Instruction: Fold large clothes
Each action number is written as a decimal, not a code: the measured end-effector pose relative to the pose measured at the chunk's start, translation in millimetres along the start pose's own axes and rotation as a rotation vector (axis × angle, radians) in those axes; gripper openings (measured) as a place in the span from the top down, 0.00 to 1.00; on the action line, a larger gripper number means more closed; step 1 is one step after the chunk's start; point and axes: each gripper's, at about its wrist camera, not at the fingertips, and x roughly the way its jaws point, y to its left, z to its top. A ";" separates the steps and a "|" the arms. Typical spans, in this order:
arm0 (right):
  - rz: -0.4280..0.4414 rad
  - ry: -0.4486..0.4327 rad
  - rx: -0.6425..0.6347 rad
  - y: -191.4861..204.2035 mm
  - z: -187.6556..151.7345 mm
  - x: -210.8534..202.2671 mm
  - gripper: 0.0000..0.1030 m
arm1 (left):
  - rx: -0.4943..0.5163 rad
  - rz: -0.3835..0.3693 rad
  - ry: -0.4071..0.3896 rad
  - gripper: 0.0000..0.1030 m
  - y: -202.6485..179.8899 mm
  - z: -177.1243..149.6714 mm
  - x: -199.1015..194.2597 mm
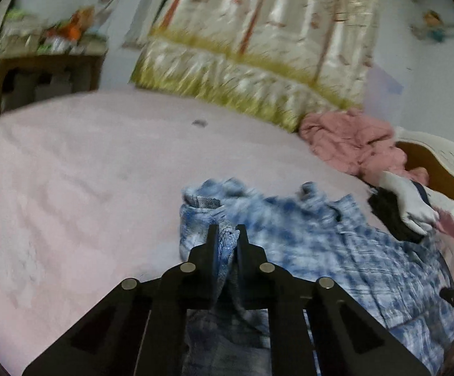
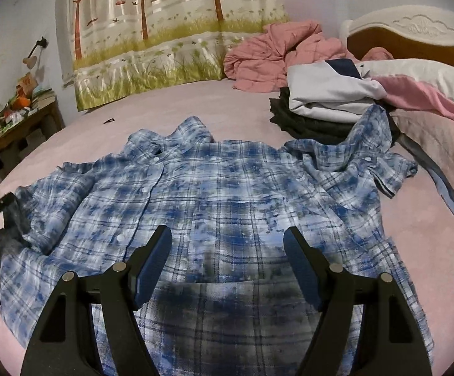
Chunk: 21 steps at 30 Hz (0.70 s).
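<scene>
1. The left gripper (image 1: 227,235) is seen nearly closed, a fold of the plaid shirt (image 2: 227,188) pinched between its pads
2. The right gripper (image 2: 227,244) is held wide apart above the shirt's lower front, nothing gripped
3. One blue-and-white shirt is spread, buttoned side up, on the pink bed sheet (image 2: 195,106)
4. One stack of folded clothes (image 2: 324,106) is touched by the shirt's far sleeve
5. One crumpled pink quilt (image 2: 274,56), one curtain (image 2: 164,31) and one cluttered side table (image 2: 17,119) are seen beyond

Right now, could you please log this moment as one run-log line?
left gripper: shut on blue-and-white plaid cotton shirt | right gripper: open above shirt | shirt: spread on pink bedsheet, unfolded
</scene>
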 end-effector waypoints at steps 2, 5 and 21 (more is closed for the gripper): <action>0.007 0.001 0.004 0.2 0.0 -0.8 0.29 | 0.039 -0.014 -0.001 0.90 -16.6 1.5 -3.4; 0.006 0.004 -0.006 2.9 -0.5 0.6 0.29 | 0.126 0.044 0.035 0.90 -38.6 -1.2 1.5; 0.007 0.032 -0.052 13.9 -6.9 8.0 0.29 | -0.089 0.062 0.091 0.41 19.1 -4.6 18.7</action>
